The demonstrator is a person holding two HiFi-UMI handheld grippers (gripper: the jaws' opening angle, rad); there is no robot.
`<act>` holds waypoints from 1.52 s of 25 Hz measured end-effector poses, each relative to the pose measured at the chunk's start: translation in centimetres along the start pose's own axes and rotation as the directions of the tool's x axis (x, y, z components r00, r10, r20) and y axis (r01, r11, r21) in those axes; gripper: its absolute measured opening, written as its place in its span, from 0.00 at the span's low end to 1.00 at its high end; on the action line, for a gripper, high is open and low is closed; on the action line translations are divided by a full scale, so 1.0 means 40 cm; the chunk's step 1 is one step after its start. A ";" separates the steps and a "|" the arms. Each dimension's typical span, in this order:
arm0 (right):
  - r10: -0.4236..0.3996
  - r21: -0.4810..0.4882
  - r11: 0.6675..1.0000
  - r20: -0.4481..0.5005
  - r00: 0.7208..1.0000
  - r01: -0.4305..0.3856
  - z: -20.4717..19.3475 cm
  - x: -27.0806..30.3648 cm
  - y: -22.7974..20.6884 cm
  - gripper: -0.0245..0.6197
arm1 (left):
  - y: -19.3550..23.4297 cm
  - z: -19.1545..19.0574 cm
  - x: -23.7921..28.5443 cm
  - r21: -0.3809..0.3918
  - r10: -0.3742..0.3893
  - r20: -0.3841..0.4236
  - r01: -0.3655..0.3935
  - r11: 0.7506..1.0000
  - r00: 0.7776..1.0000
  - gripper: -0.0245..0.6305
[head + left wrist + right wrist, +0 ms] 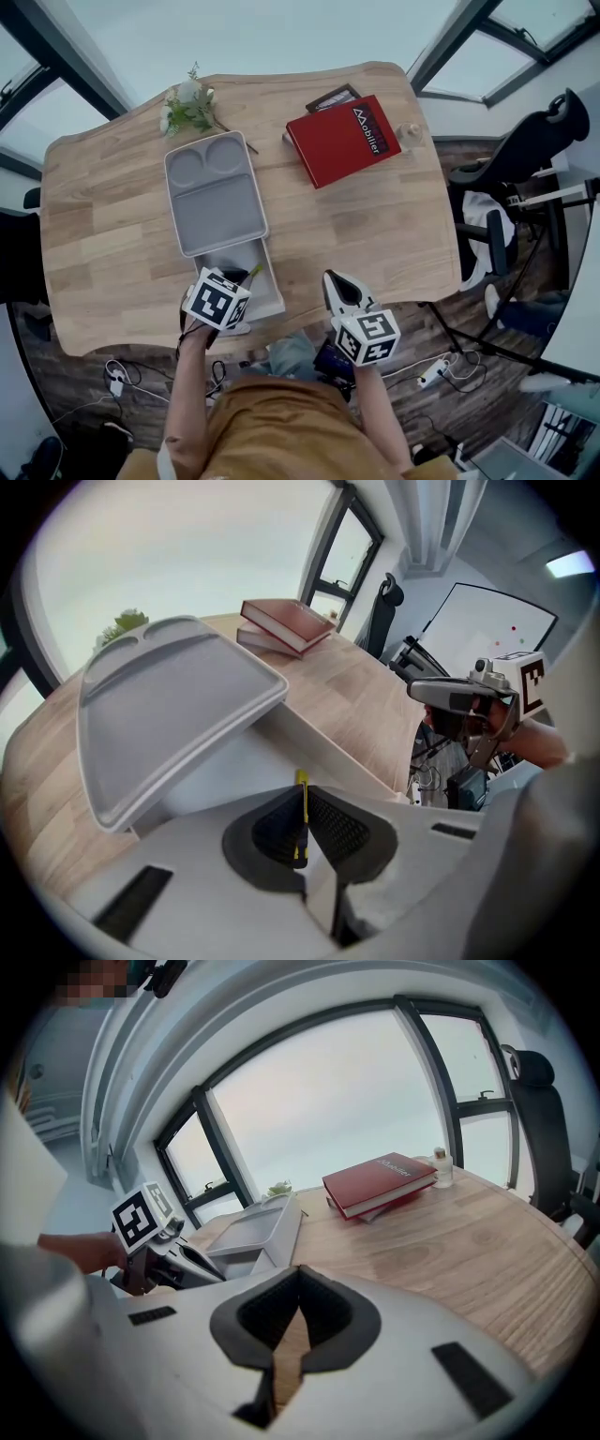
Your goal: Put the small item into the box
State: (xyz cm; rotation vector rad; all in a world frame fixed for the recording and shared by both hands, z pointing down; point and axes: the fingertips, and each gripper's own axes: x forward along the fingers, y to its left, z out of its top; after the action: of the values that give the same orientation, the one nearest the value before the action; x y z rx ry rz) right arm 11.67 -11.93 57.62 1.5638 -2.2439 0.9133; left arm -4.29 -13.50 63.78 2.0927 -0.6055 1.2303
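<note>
My left gripper (246,277) is shut on a thin yellow strip (301,813), which stands upright between the jaws (302,803). It hangs over the open near end of a white box (272,292), whose pale inside (246,761) lies just beyond the jaw tips. A grey compartment lid (214,192) rests tilted over the box's far part (159,714). My right gripper (335,278) hovers over the table's front edge to the right of the box, with its jaws (299,1274) shut and nothing between them.
A red book (342,139) lies on another book at the back right, with a small bottle (409,130) beside it. A sprig of flowers (190,106) lies behind the lid. An office chair (525,150) stands beyond the table's right edge.
</note>
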 end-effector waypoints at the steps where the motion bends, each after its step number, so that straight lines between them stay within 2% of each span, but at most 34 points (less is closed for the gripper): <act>1: 0.001 -0.002 1.000 0.005 1.000 -0.001 0.004 -0.004 0.004 0.05 | 0.001 0.005 -0.011 -0.006 0.009 0.025 -0.008 1.000 1.000 0.06; 4: 0.001 -0.011 1.000 0.017 1.000 -0.001 0.011 -0.020 0.013 0.05 | 0.000 0.021 -0.045 -0.043 0.014 0.103 -0.010 0.999 0.995 0.05; 7: 0.006 -0.027 1.000 0.025 1.000 -0.005 0.020 -0.036 0.028 0.05 | -0.010 0.034 -0.082 -0.088 -0.008 0.177 0.024 0.996 0.984 0.05; 13: 0.024 -0.068 0.997 0.059 0.998 -0.020 0.048 -0.060 0.068 0.05 | -0.037 0.059 -0.146 -0.158 -0.052 0.338 0.111 0.981 0.940 0.04; 16: 0.036 -0.089 0.996 0.084 0.996 -0.028 0.070 -0.076 0.091 0.05 | -0.049 0.072 -0.186 -0.175 -0.050 0.434 0.139 0.975 0.899 0.04; 20: 0.059 -0.124 0.991 0.119 0.991 -0.044 0.101 -0.100 0.131 0.05 | -0.058 0.083 -0.245 -0.147 0.014 0.526 0.074 0.986 0.851 0.04; 25: 0.093 -0.151 0.986 0.159 0.983 -0.069 0.124 -0.140 0.182 0.05 | -0.102 0.098 -0.333 -0.114 -0.012 0.660 0.116 0.987 0.752 0.04; 29: 0.108 -0.170 0.983 0.192 0.976 -0.075 0.144 -0.165 0.217 0.05 | -0.122 0.092 -0.385 -0.089 0.013 0.718 0.074 0.993 0.696 0.04; 33: 0.149 -0.212 0.972 0.242 0.959 -0.098 0.182 -0.199 0.267 0.05 | -0.151 0.088 -0.442 -0.053 -0.010 0.770 0.079 0.995 0.638 0.04; 38: 0.162 -0.259 0.962 0.296 0.941 -0.085 0.218 -0.238 0.312 0.05 | -0.145 0.080 -0.516 -0.073 0.074 0.821 -0.024 0.997 0.566 0.04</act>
State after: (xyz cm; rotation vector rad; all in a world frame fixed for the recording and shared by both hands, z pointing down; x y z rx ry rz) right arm 5.19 -7.43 41.49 1.5580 -2.5820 0.4120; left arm -8.02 -10.26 42.67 2.5567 -1.0848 0.1314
